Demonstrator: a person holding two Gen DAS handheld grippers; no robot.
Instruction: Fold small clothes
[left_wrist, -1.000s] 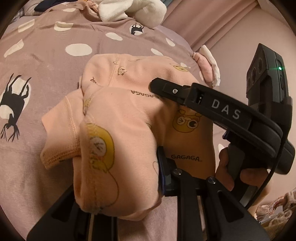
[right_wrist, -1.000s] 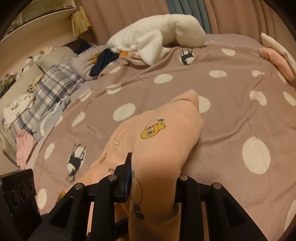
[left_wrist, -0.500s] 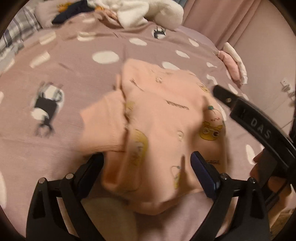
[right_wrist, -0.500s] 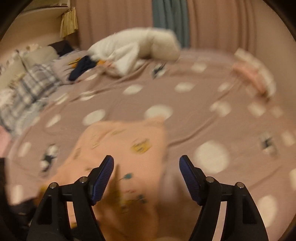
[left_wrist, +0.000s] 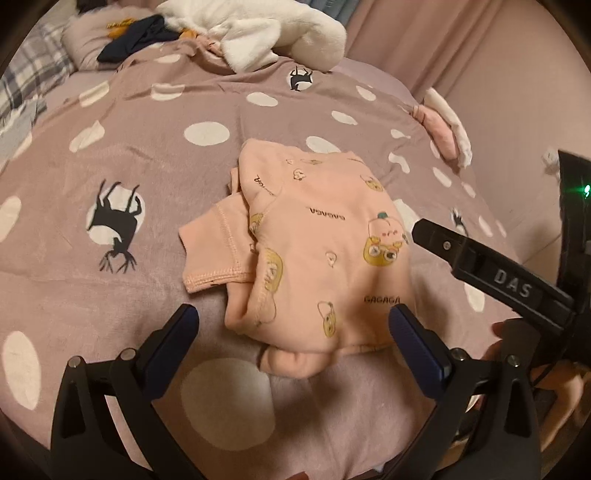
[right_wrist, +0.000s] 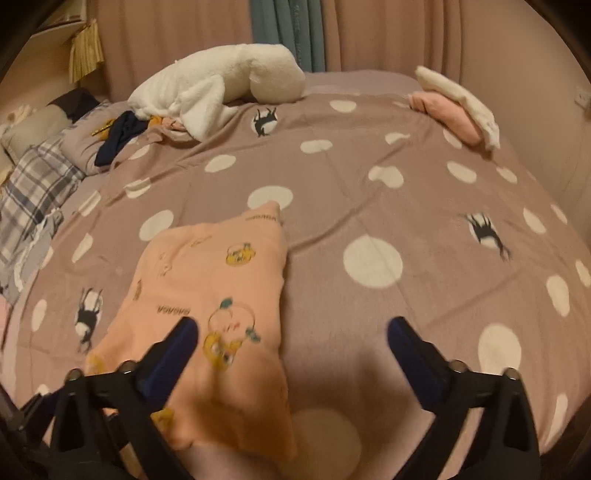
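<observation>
The peach garment (left_wrist: 314, 251) is lying folded on the spotted bedspread (left_wrist: 155, 155), released since a second ago, when both grippers were clamping it. The left gripper (left_wrist: 291, 325) and right gripper (right_wrist: 291, 332) are hovering wide open, empty; this fold seems finished.

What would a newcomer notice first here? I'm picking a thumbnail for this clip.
The peach cartoon-print garment, folded into a loose bundle mid-bed on the mauve polka-dot blanket. Next, the open left gripper framing its near edge. Then the fluffy white plush at the far side of the bed.
</observation>
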